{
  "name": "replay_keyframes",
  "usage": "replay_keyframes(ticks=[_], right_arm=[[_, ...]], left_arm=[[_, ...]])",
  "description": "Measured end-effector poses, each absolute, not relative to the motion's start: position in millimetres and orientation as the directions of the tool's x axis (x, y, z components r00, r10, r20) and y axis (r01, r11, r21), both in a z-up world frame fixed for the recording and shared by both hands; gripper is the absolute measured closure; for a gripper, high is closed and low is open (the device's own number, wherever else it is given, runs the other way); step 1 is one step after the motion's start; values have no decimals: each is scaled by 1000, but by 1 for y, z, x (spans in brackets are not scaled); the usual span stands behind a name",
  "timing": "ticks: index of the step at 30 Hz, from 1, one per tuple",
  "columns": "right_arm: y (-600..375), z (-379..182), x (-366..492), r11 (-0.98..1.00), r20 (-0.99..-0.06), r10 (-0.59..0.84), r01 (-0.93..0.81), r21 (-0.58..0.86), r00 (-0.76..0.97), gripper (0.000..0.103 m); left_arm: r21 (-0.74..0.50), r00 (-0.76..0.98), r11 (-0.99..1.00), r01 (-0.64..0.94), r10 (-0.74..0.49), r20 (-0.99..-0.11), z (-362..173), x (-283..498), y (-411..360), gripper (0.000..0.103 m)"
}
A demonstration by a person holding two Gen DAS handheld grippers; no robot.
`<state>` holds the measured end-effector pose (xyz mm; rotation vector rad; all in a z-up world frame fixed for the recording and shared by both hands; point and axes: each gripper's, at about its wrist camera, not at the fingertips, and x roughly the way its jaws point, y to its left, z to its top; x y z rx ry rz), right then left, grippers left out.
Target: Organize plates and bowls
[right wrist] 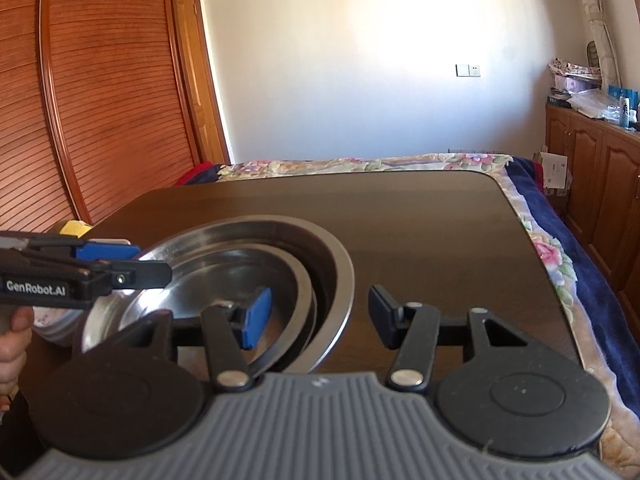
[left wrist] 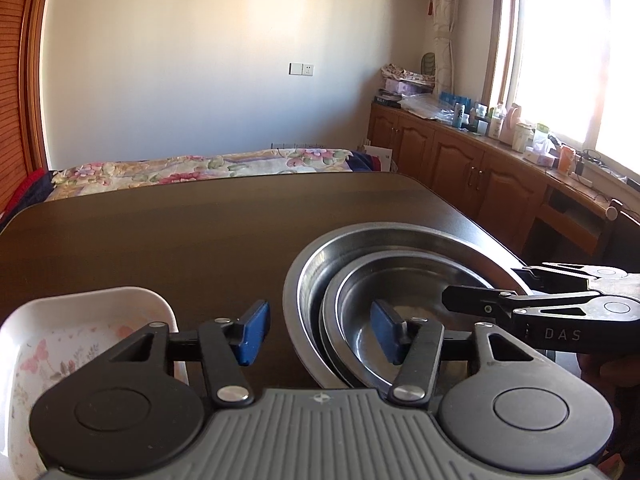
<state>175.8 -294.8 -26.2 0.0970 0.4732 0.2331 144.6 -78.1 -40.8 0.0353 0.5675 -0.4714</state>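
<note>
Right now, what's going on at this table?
A person holds a tool in each hand over nested steel bowls on a dark table. The left tool straddles the bowls' near-left rims, the right tool their right rims, neither visibly clamped. A floral white dish sits left.

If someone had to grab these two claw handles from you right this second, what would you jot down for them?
Left gripper: open, empty, straddling the near rims of the steel dishes.
Right gripper: open, empty, straddling their rims on the other side.
Things: two smaller steel plates nested inside the big steel bowl on the dark table; white floral dish apart, left of the stack.
Done: steel pieces nested.
Left: probably the floral dish still needs placing.
</note>
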Motion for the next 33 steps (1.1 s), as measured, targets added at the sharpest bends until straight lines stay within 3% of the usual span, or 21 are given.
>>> replay_keyframes(ticks=[11, 16, 20, 23, 33], right_arm=[[-293, -28, 176, 967, -444, 253, -206, 152, 860, 48], [-292, -30, 177, 967, -451, 253, -205, 152, 856, 50], [-292, -31, 177, 964, -451, 262, -213, 157, 853, 57], [-290, -29, 176, 965, -449, 259, -211, 155, 855, 69], [-288, -21, 179, 969, -449, 240, -185, 162, 861, 72]], left_arm=[[-108, 724, 890, 443, -426, -543, -47, 144, -80, 54], [-127, 711, 884, 450, -441, -548, -49, 148, -80, 65], [-141, 703, 883, 448, -446, -554, -48, 147, -81, 70], [-157, 703, 881, 446, -453, -548, -45, 146, -79, 70], [-172, 719, 883, 437, -458, -522, -32, 142, -70, 70]])
